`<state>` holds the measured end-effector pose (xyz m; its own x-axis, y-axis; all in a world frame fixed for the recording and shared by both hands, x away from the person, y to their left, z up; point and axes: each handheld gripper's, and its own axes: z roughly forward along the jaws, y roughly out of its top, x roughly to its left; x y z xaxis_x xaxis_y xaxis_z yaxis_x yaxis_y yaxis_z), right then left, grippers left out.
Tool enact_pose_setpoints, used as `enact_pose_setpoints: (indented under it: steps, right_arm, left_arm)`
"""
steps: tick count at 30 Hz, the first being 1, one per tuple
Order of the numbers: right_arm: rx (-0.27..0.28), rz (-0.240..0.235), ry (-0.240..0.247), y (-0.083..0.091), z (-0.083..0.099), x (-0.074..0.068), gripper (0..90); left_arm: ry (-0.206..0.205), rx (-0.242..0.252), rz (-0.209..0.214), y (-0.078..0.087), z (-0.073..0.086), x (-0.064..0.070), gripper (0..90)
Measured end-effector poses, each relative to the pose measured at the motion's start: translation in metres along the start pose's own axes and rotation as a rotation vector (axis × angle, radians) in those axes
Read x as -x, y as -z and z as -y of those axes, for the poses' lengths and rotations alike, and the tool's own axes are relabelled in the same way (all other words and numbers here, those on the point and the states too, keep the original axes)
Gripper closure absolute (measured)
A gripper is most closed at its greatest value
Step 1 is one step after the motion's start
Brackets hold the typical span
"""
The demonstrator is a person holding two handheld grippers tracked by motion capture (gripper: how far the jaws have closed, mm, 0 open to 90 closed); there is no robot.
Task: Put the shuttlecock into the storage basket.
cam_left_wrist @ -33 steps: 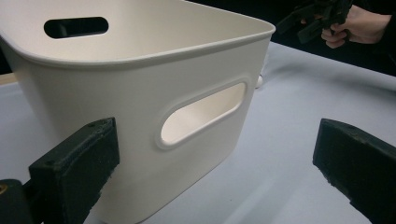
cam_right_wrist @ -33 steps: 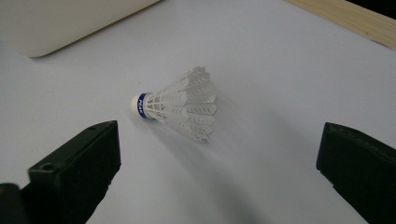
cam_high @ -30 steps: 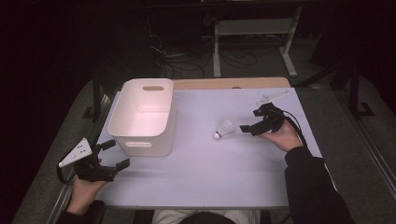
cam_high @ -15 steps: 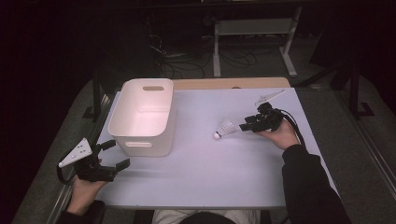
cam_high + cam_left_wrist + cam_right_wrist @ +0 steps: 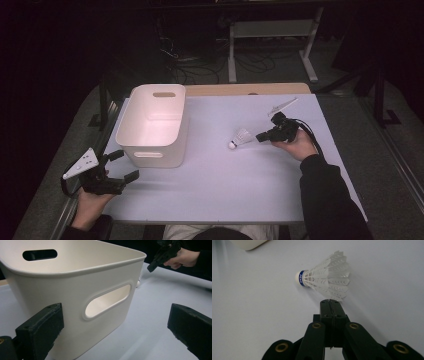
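From the high view, your right claw (image 5: 263,136) sits just beside the feathered end of the shuttlecock (image 5: 241,138), which lies on its side on the pale worktop (image 5: 225,185), well apart from the white bin (image 5: 154,125). Your left claw (image 5: 120,165) waits near the bin's front corner, jaws spread wide and holding nothing.

In the left gripper view, the bin (image 5: 75,290) is smooth, matte plastic with rounded corners and an oval handle slot. Your left claw (image 5: 112,332) frames that wall, and your other hand (image 5: 183,257) shows far off.

In the right gripper view, your right claw (image 5: 332,303) has its jaws pressed together with nothing between them, the tips right at the edge of the feather skirt. The shuttlecock (image 5: 324,280) has a rounded white cap with a blue band and stiff, thin, overlapping feathers.

The risk, as I judge it: push forward with the jaws closed and you will nudge the light shuttlecock so that it rolls away. Close hard on the skirt and the brittle feathers could bend or crack.
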<state>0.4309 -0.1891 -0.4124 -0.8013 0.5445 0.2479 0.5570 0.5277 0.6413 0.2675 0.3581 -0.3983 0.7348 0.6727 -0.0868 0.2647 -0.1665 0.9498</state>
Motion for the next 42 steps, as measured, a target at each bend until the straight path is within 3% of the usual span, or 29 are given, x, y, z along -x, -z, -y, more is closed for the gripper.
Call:
enact_pose_setpoints:
  steps: [11,33,42]
  right_arm:
    - [-0.077,-0.013,-0.001,-0.022,-0.003,0.0,89.0]
    - [-0.047,0.025,-0.048,-0.034,-0.015,0.013,89.1]
    - [-0.042,0.024,-0.044,-0.039,-0.025,0.014,89.1]
  left_arm:
    - [-0.001,0.0,0.002,0.0,0.0,0.0,0.3]
    - [-0.001,0.001,0.007,0.0,0.0,0.0,0.3]
    - [-0.001,0.0,0.007,0.0,0.0,0.0,0.3]
